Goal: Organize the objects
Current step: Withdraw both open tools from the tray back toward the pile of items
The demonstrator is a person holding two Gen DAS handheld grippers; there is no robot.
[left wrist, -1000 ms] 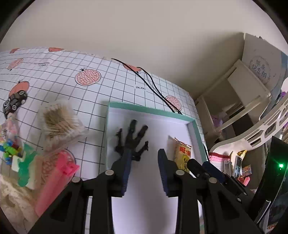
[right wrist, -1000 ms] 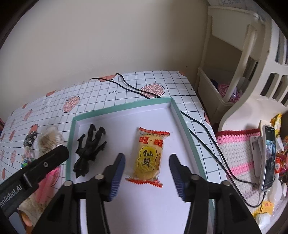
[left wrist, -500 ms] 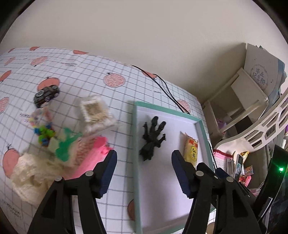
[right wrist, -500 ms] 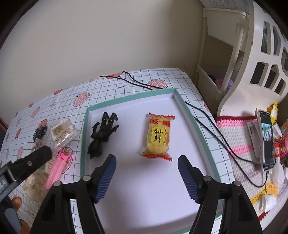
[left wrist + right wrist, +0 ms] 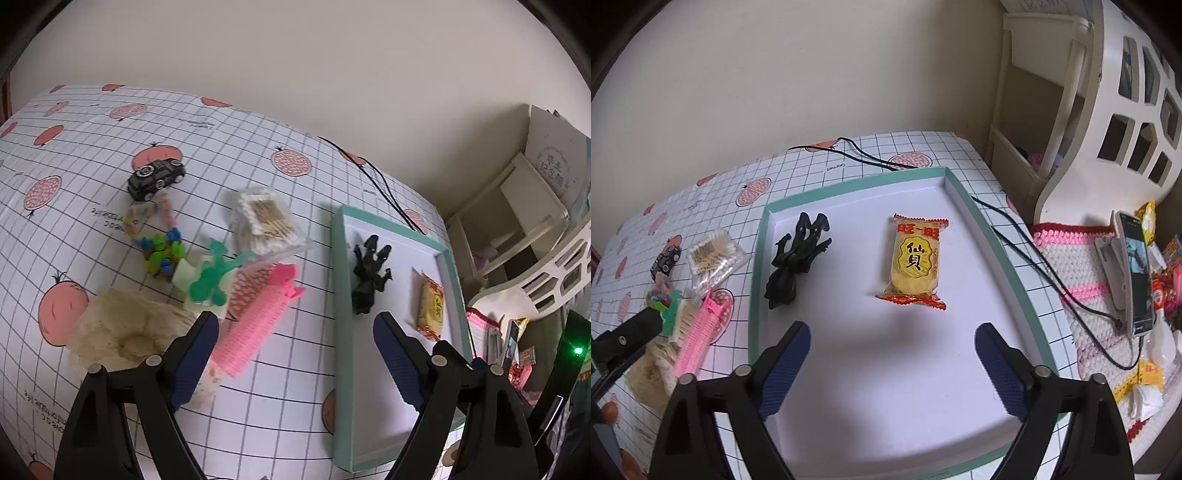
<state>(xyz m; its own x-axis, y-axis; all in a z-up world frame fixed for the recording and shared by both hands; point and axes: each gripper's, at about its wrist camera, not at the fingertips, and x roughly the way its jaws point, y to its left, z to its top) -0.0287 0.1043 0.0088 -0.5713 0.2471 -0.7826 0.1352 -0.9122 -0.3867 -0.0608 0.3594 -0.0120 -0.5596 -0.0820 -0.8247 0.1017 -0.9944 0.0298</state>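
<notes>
Claws both just opened wide, empty: left claw over tablecloth; right claw over tray.

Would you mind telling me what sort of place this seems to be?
Probably a home room: a fruit-print tablecloth, a crocheted mat holding a phone, and white furniture beside it.

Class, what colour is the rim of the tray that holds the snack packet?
Teal green, around a white floor; the tray rim shows best in the right wrist view.

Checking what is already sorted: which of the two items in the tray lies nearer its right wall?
The yellow snack packet; the black claw-shaped clip lies by the left wall of the tray.
</notes>
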